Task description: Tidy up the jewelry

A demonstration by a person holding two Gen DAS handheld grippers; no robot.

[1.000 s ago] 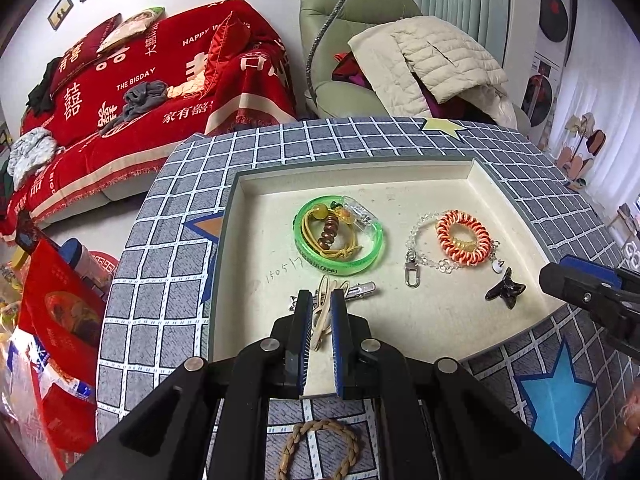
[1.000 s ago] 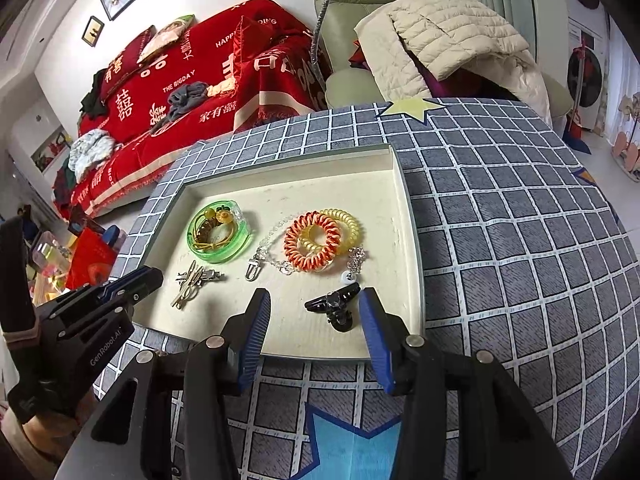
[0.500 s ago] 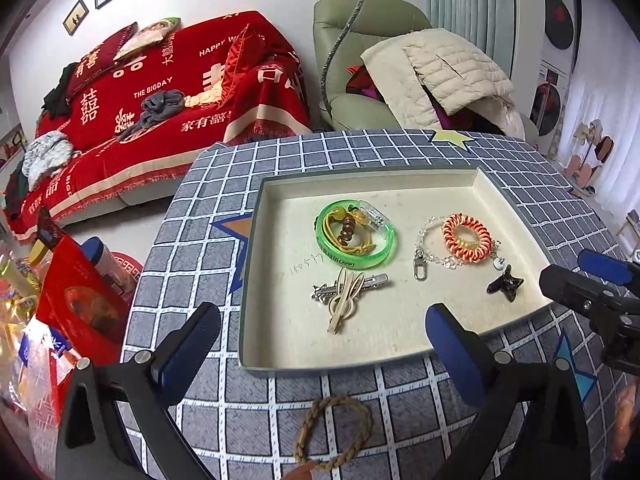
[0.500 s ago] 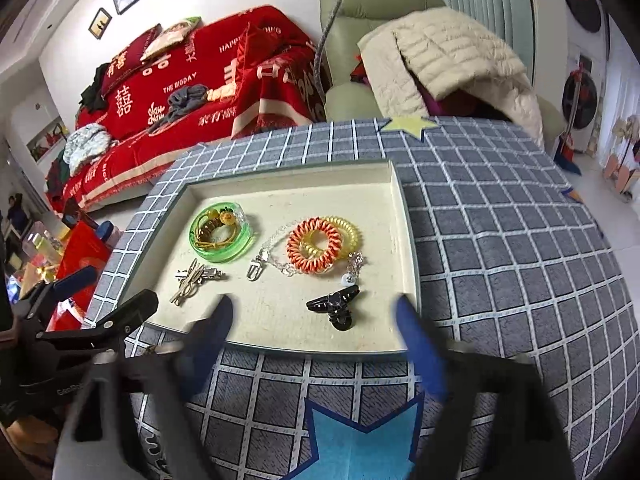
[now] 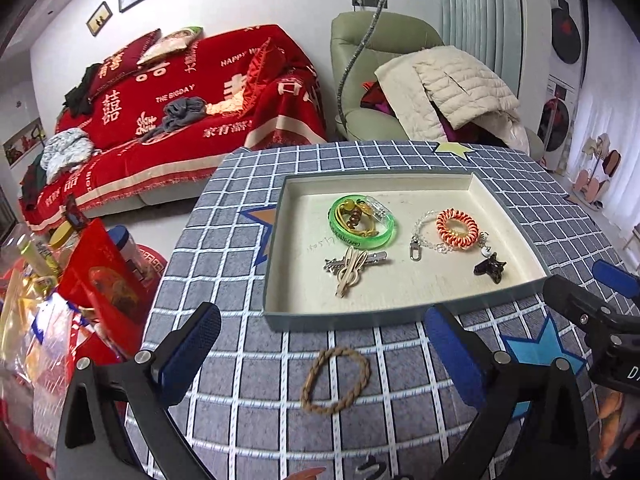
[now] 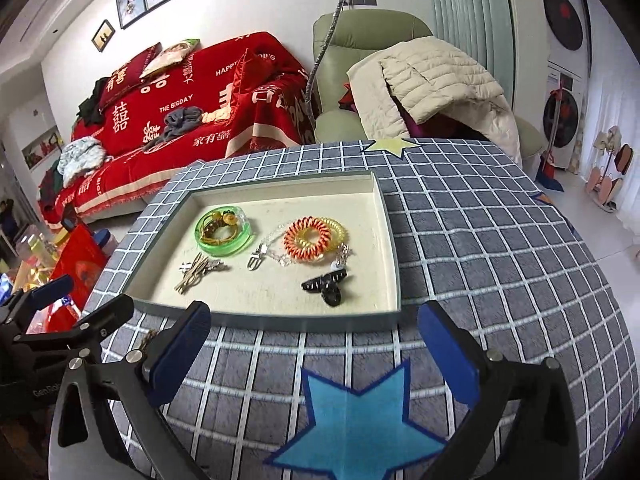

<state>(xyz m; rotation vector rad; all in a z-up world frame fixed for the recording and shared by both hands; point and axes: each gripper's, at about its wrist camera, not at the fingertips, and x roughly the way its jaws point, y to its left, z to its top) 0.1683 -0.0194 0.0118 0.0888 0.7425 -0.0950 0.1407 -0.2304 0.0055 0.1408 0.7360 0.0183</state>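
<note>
A shallow cream tray [image 5: 404, 313] [image 6: 280, 322] on the checked table holds a green bangle [image 5: 362, 226] [image 6: 224, 231], an orange coil tie [image 5: 457, 227] [image 6: 307, 239], a silver chain [image 5: 419, 240], a beige hair clip [image 5: 352, 266] [image 6: 197, 272] and a black claw clip [image 5: 491, 268] [image 6: 326, 285]. A brown braided band [image 5: 335, 380] lies on the cloth in front of the tray. My left gripper [image 5: 320, 356] is open and empty above the band. My right gripper [image 6: 314, 356] is open and empty in front of the tray.
The round table has a grey checked cloth with a blue star [image 6: 356, 420]. A red-covered sofa [image 5: 180, 120] and a green armchair with a cream jacket [image 5: 452, 92] stand behind. Red bags and bottles [image 5: 60, 280] crowd the floor at the left.
My left gripper let go of the beige hair clip in the tray, opened wide and pulled back over the brown band. My right gripper opened wider and drew back too.
</note>
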